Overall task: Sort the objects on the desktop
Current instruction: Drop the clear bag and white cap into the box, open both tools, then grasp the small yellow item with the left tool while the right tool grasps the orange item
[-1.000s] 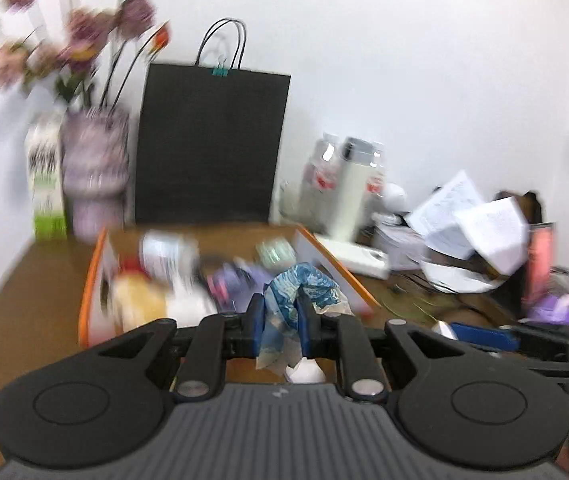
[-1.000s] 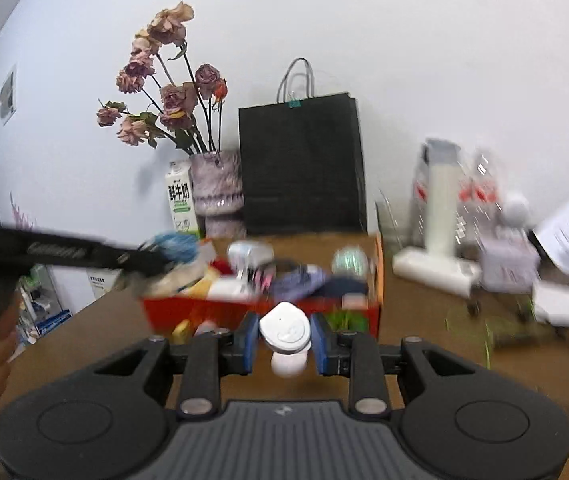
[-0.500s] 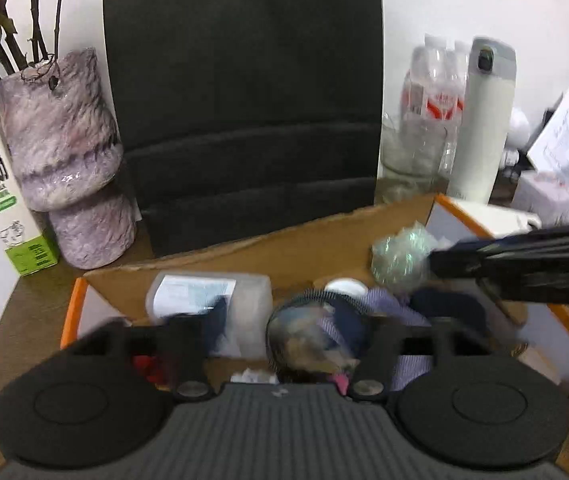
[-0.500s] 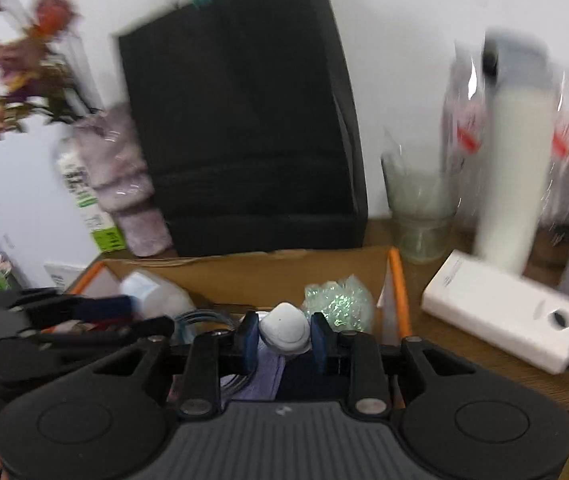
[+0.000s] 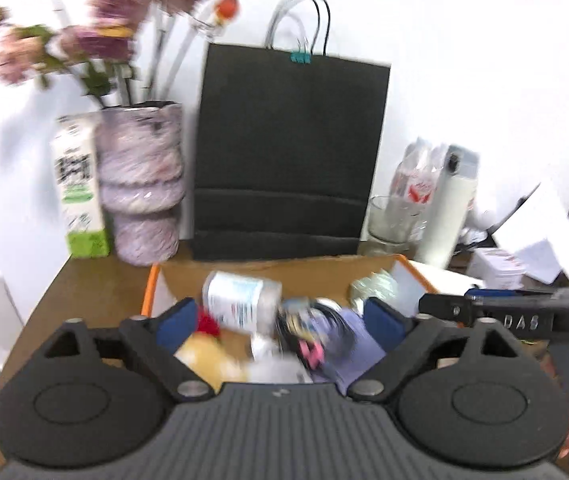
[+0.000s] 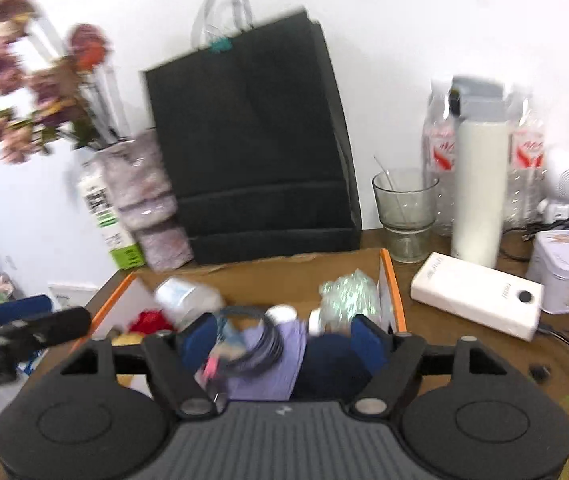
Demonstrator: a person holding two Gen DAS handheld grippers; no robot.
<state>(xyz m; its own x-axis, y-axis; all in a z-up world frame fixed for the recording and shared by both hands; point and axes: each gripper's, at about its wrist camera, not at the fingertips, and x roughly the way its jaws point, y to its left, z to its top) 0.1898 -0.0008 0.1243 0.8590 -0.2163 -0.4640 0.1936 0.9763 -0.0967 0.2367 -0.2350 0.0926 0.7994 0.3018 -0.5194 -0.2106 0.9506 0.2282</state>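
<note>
An orange-edged cardboard box (image 5: 151,288) (image 6: 389,276) sits on the brown desk, full of small items: a clear bottle with a white label (image 5: 242,302) (image 6: 186,300), a red thing, a yellow thing, a purple cloth (image 6: 268,364), dark cables and a crinkly green wrapper (image 6: 348,294). My left gripper (image 5: 282,320) is open and empty above the box. My right gripper (image 6: 284,338) is open and empty above the box's right half. A small white object (image 6: 282,312) lies in the box just beyond it. Each gripper shows at the other view's edge.
A black paper bag (image 5: 290,152) stands behind the box, with a pink vase of dried flowers (image 5: 140,184) and a milk carton (image 5: 78,184) to its left. To the right are a glass (image 6: 404,212), a white flask (image 6: 478,192), a white power bank (image 6: 476,296) and a tin (image 6: 568,276).
Both grippers have opened. The left has let go of the blue crinkly wrapper and the right of the small white object, over the box. Both have pulled back a little.
</note>
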